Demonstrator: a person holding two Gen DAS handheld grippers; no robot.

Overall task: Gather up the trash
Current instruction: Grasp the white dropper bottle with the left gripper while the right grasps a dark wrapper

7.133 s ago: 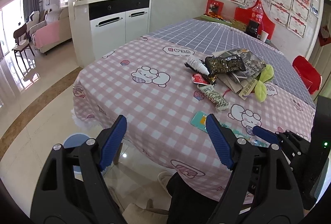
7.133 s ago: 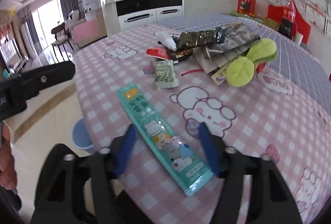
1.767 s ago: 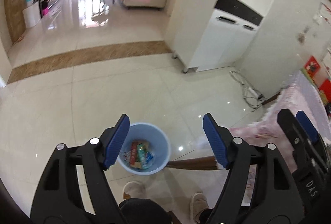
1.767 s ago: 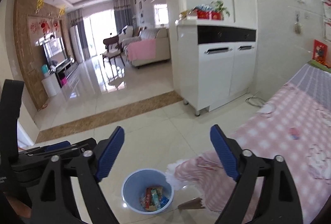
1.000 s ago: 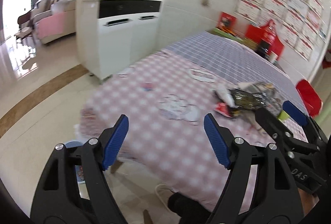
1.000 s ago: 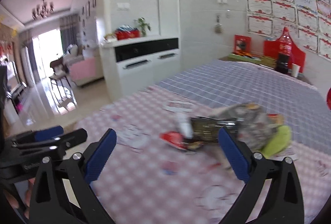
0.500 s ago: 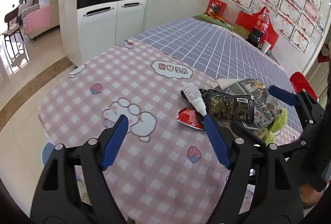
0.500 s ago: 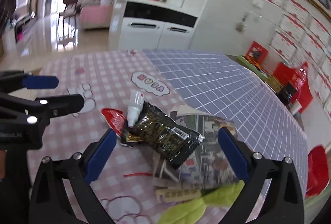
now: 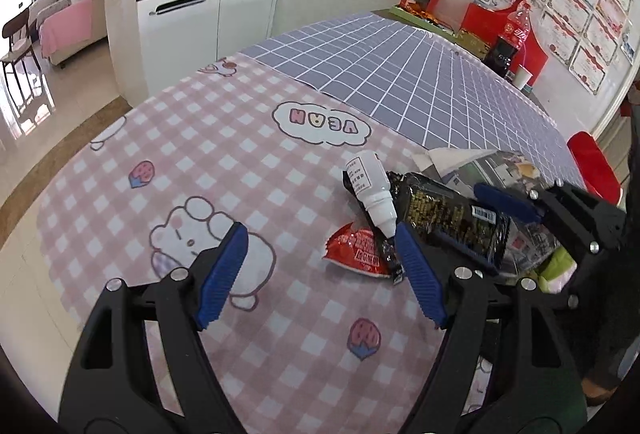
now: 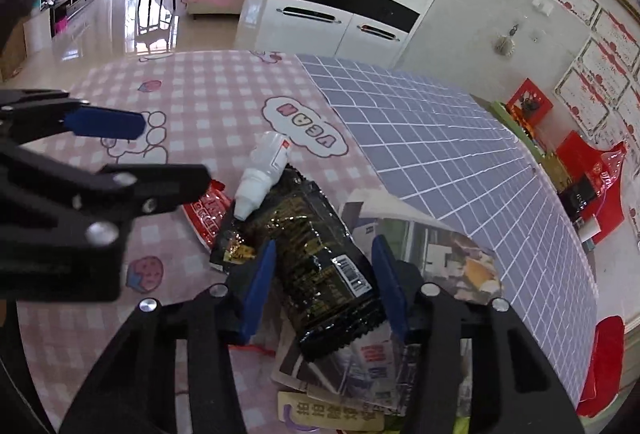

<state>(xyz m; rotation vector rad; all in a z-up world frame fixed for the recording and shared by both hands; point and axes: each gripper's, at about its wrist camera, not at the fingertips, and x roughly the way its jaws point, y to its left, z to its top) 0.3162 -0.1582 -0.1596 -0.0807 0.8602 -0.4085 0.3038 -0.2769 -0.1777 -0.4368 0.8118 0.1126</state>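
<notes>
- Between the blue pads of the right gripper (image 10: 324,286) lies the black snack wrapper (image 10: 320,266), on top of a magazine (image 10: 436,274); the jaws are closing on it, and I cannot tell whether the pads press it yet.
- To do this well, I would pinch the wrapper across its middle and keep the fingertips above the magazine, so only the wrapper lifts.
- Just beyond the pads, a white dropper bottle (image 10: 262,169) leans on the wrapper's far end; a slow lift should let it roll off rather than fly.
- Off to that gripper's left, the left gripper (image 9: 320,270) hangs wide and empty, the red sachet (image 9: 356,248) just ahead of its right pad.
</notes>
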